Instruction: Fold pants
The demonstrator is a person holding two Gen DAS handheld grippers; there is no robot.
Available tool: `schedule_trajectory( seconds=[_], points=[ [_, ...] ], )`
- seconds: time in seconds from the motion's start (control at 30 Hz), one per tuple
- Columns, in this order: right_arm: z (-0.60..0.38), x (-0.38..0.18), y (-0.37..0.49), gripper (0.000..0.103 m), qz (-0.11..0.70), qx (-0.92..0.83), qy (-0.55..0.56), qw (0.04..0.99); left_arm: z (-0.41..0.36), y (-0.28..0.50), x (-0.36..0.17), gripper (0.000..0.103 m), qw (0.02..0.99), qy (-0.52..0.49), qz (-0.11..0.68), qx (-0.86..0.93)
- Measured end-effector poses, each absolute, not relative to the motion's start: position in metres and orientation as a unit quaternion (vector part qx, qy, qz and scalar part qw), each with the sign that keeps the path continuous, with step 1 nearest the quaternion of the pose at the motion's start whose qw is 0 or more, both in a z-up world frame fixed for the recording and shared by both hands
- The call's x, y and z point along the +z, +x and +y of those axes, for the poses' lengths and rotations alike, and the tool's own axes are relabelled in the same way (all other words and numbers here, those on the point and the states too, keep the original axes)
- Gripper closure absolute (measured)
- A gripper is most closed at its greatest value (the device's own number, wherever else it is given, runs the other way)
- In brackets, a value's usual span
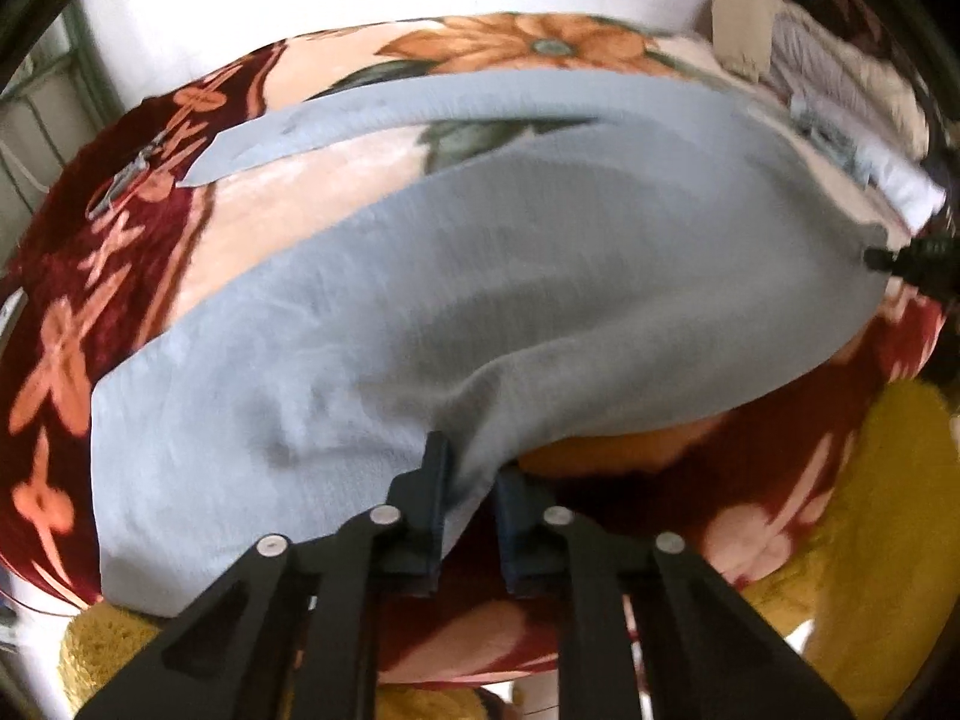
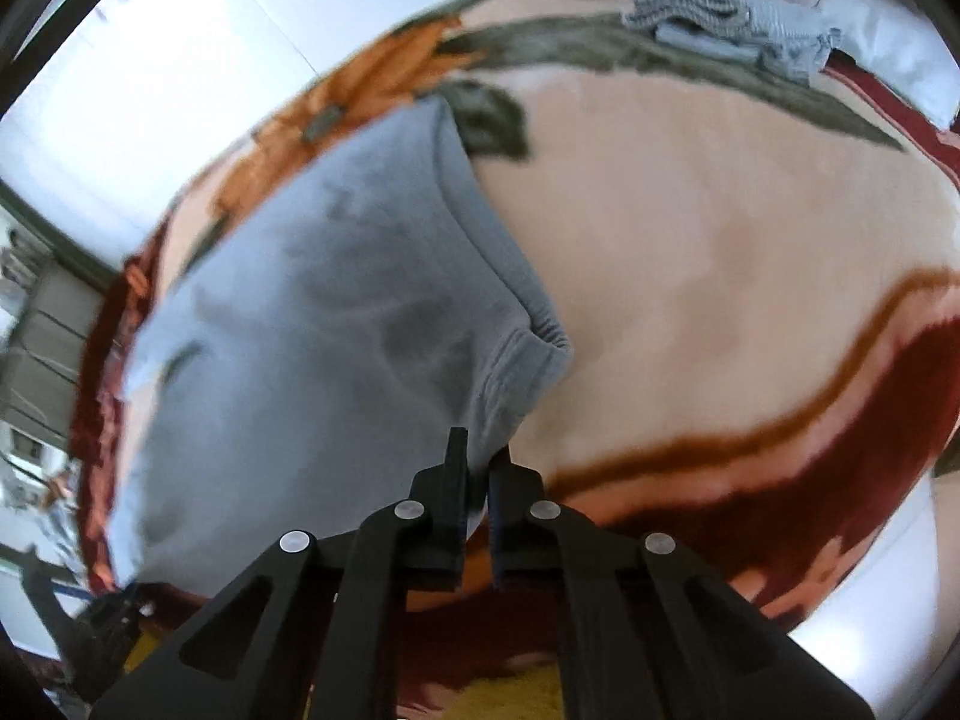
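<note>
Gripping the near edge of the pants (image 1: 420,312), the left claw (image 1: 471,462) is clenched on the grey-blue fabric at lower centre of the left wrist view. Pants are lying spread across the floral blanket (image 1: 78,300), filling the middle of the frame, one leg stretching to upper left. Right claw (image 2: 477,468) is pinching the pants (image 2: 312,312) near the waistband corner, lower centre of the right wrist view, jaws nearly together on cloth. Waistband (image 2: 516,276) is running diagonally from upper centre down to the claw. Blanket (image 2: 720,240) is filling the right half. A pile of folded grey clothes (image 2: 720,18) is sitting at upper right. Both views are motion-blurred.
</note>
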State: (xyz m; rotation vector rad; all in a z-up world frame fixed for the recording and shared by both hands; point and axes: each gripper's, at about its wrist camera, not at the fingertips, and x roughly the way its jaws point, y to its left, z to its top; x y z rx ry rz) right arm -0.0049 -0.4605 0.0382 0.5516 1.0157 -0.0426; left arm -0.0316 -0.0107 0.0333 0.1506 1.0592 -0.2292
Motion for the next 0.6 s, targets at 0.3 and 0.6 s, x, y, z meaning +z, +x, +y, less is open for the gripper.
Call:
schedule_trajectory(
  seconds=[0.3, 0.6],
  points=[
    [-0.452, 0.072, -0.013, 0.098, 0.431, -0.024, 0.272, 0.86, -0.001, -0.034, 0.077, 0.095, 0.881, 0.009, 0.455, -0.132],
    [-0.453, 0.106, -0.004, 0.098, 0.386, -0.011, 0.312, 0.868, 0.012, -0.016, 0.141, 0.097, 0.898, -0.044, 0.413, -0.144]
  ],
)
